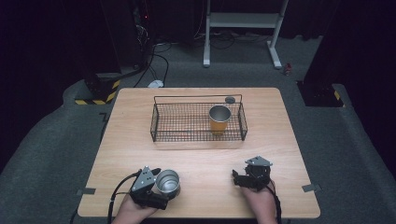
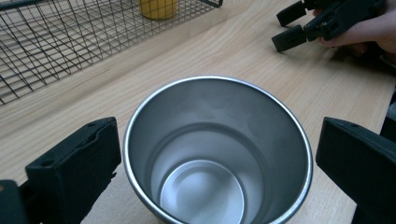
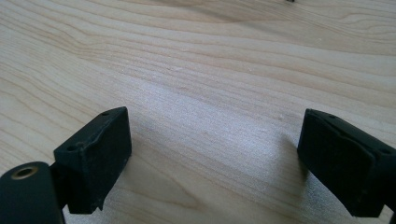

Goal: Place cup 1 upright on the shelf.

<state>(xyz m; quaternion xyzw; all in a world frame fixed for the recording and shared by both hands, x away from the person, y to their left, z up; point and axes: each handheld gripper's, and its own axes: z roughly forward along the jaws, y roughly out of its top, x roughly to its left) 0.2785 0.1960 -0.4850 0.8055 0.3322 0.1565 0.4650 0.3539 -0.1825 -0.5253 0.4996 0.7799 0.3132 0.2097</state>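
Observation:
A steel cup (image 1: 168,181) stands upright and empty on the wooden table (image 1: 201,161) near its front left. My left gripper (image 1: 162,185) is open, and its jaws straddle the cup (image 2: 217,154) with a narrow gap on each side. My right gripper (image 1: 237,179) rests open at the front right, over bare wood (image 3: 210,102), with nothing between its jaws. From the left gripper view the right gripper (image 2: 280,31) shows at the top right, held by a hand. A yellow cup with a steel inside (image 1: 219,120) stands upright in the right part of a black wire basket (image 1: 198,97).
The basket (image 2: 56,42) sits mid-table, beyond both grippers, with the yellow cup (image 2: 159,8) in it. A small dark round thing (image 1: 229,99) lies just behind the basket's back right corner. Bare wood lies between the basket and the grippers.

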